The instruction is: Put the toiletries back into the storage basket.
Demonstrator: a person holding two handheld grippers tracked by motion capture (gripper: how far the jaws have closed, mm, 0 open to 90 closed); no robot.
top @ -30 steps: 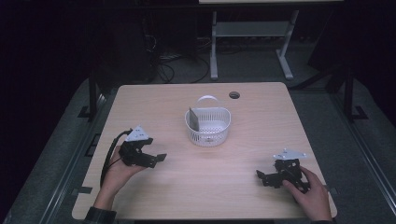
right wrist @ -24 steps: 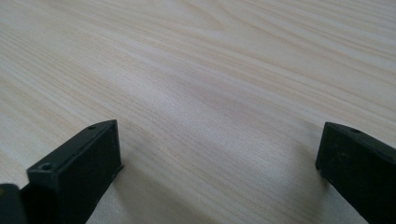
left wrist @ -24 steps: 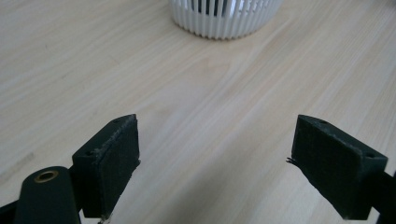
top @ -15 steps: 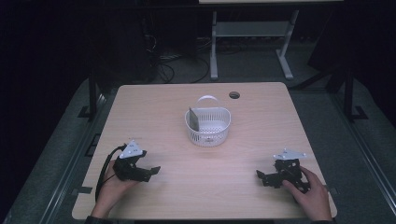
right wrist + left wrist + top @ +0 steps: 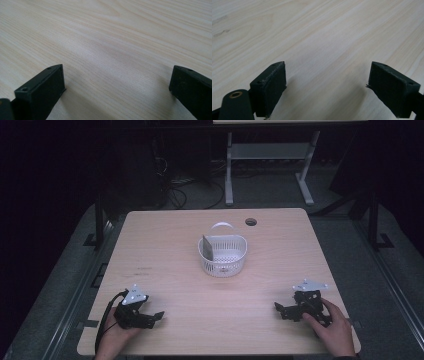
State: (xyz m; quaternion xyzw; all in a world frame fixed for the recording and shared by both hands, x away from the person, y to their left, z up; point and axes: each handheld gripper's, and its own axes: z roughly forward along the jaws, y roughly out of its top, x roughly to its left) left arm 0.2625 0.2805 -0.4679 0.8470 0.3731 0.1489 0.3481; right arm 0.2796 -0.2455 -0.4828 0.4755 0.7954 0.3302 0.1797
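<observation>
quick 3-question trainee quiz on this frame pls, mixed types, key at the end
1. True or false: the left gripper holds something between its jaws.
2. Where does the white basket stand? A) table centre B) near right corner C) on the floor
3. Fill in: inside the basket a flat grey piece leans at its ___ side in the high view.

Key: 1 false, both it and the right gripper are open over bare table. 2 A. 3 left.

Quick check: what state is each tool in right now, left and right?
Left tool: open, holding nothing, over bare table.
Right tool: open, holding nothing, over bare table.
</observation>
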